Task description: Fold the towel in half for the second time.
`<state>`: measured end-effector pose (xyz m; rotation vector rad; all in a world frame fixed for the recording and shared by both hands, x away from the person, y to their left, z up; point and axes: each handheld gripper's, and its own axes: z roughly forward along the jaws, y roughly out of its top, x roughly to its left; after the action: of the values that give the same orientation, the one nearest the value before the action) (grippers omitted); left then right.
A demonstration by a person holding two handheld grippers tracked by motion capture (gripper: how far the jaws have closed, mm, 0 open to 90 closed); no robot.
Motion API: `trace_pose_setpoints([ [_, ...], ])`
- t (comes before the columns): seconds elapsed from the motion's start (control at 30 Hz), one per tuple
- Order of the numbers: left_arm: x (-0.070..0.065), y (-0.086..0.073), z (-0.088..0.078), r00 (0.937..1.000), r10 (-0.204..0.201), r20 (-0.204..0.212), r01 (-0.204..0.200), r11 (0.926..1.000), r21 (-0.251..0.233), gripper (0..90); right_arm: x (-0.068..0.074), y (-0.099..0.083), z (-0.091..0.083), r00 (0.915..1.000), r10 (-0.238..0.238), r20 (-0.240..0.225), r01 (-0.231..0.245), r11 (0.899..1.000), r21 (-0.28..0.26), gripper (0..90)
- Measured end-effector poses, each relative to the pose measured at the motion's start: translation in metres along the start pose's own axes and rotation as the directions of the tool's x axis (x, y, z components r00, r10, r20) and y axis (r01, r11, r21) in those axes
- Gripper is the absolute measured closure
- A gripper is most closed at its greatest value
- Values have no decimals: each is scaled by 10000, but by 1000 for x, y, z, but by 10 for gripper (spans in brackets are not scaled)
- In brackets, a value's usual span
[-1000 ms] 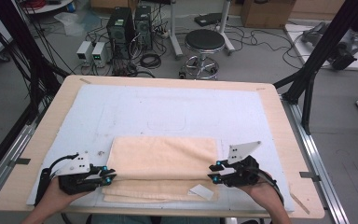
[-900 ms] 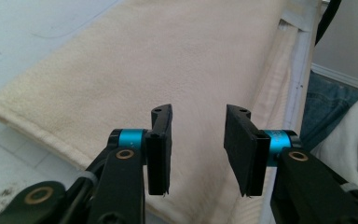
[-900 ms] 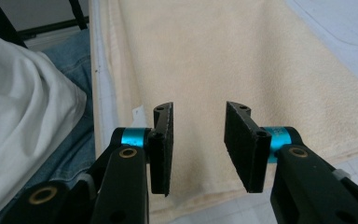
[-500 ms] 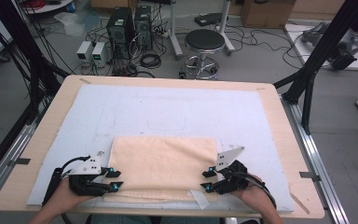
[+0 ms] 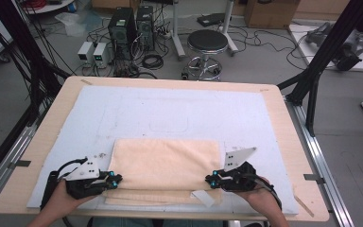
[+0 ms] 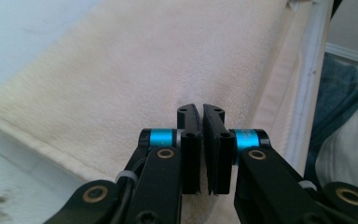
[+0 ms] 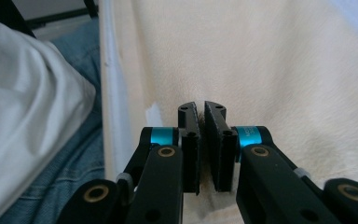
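Between the fingertips of the left gripper point(image 5: 115, 179) lies the left edge of a folded cream towel point(image 5: 165, 163), and the right gripper point(image 5: 211, 180) meets the same towel at its right edge. Both grippers sit at the near side of the table point(image 5: 283, 118), each held in one of the person's hands, and they point inward toward each other across the cloth.

Seen from the left gripper view, the left gripper point(image 6: 201, 112) has its jaws drawn together to a narrow slit, having just been closing, and a thin layer of the towel point(image 6: 135, 60) appears to be pinched between the pads at their base, though the slit is too dark to be sure how much cloth is caught. Beyond the fingertips the towel spreads flat over the pale blue mat point(image 6: 23, 28).

From the right gripper view, the right gripper point(image 7: 201, 108) stands the same way, jaws nearly touching after closing, with the towel point(image 7: 270, 60) bunched at the pads. Left of those fingers, the table's white edge point(image 7: 109, 93) and the person's jeans point(image 7: 74, 172) show.
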<state>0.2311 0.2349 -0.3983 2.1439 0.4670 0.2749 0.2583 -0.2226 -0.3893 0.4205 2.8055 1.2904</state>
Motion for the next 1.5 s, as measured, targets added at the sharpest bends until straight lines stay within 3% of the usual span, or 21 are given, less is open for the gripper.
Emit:
trace_pose_setpoints([
  [0.1,-6,5,-9,9999,164,-31,-165,9997,-181,855,8,6,-10,9997,-254,14,254,9996,-123,850],
  [0.17,-10,3,-10,9995,219,223,-219,9998,-25,853,14,6,-10,9992,-369,-173,369,9993,-25,844],
  [0.23,-16,-5,-6,9989,236,411,-242,9996,153,840,18,1,-7,9972,-296,-692,301,9995,64,805],
  [0.27,-16,-7,-5,9988,226,427,-236,9994,244,787,19,-3,-3,9936,-43,-1129,69,9997,226,728],
  [0.33,-13,-9,0,9987,-99,503,88,9997,222,686,20,-8,2,9941,-34,-1083,81,9990,436,687],
  [0.47,-10,-6,7,9980,-169,608,152,9995,273,713,12,-8,7,9963,164,-843,-158,9998,78,680],
  [0.67,-11,-19,21,9961,-290,828,190,9927,1190,737,5,-21,25,9980,174,-601,-129,9972,735,674],
  [0.8,-11,-21,21,9956,-484,800,404,9943,989,717,5,-25,27,9972,366,-646,-321,9971,689,644],
  [0.93,-6,-15,18,9988,-393,275,372,9966,739,626,1,-20,22,9984,543,-146,-537,9979,357,571],
  [1.13,15,-3,18,9958,-836,-376,844,9962,224,510,-12,-7,17,9941,518,951,-514,9987,-66,498],
  [1.37,44,10,22,9835,-1378,-1174,1343,9903,-366,423,-43,4,7,9741,931,2062,-806,9944,-682,461],
  [1.5,63,12,30,9714,-1881,-1448,1820,9818,-539,383,-64,2,7,9600,1363,2445,-1211,9897,-760,436],
])
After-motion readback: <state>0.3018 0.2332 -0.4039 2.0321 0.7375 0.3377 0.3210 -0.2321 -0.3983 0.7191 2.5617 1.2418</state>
